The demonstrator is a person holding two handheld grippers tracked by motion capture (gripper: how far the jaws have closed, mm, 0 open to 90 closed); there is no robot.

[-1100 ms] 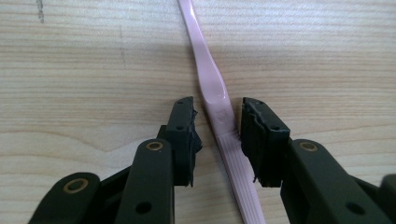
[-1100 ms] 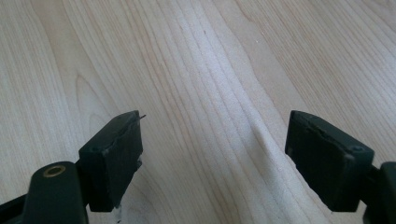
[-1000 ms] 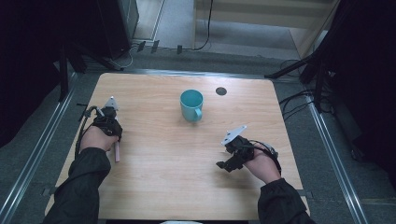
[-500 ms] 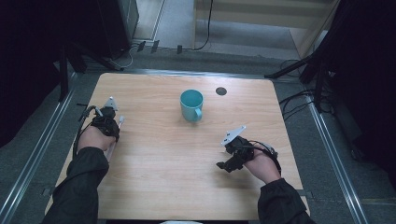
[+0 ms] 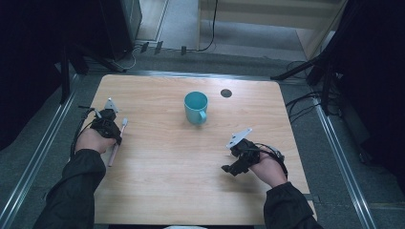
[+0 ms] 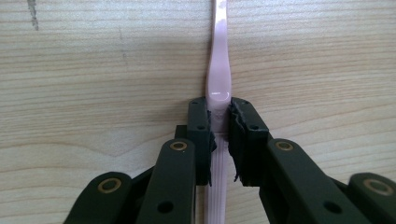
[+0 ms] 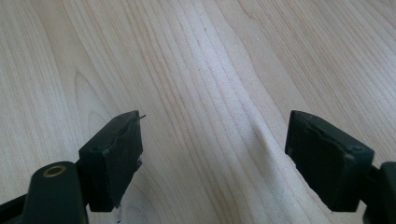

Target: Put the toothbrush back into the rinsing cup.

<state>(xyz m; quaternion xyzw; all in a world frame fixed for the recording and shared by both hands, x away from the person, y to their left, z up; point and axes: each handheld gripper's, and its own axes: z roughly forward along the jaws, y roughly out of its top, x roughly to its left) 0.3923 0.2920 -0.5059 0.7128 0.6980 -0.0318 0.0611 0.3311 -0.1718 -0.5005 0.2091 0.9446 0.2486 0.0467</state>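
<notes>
Toothbrush (image 5: 117, 143), pink and slim, lies at the left side of the wooden table (image 5: 157, 191), its white head end pointing away from you toward the far edge and its handle running back toward your sleeve. Your left gripper (image 5: 111, 129) sits right on it. In the left gripper view the toothbrush (image 6: 218, 79) runs straight up the middle of the picture, and your left gripper (image 6: 218, 135) has just been closing: its two black jaws now press against the handle from both sides, clamped on it just behind where the handle widens. The toothbrush looks to rest flat on the wood, though you cannot tell for sure from these views.

Your right gripper (image 5: 234, 164) rests low at the right side of the table, well apart from the toothbrush. In the right gripper view your right gripper (image 7: 212, 149) has its jaws spread wide, with bare wood grain between them.

Between your two hands, nearer the far edge, a teal mug (image 5: 196, 108) stands upright with its handle turned toward you. A small dark round hole (image 5: 226, 93) sits in the tabletop just to the mug's right.
</notes>
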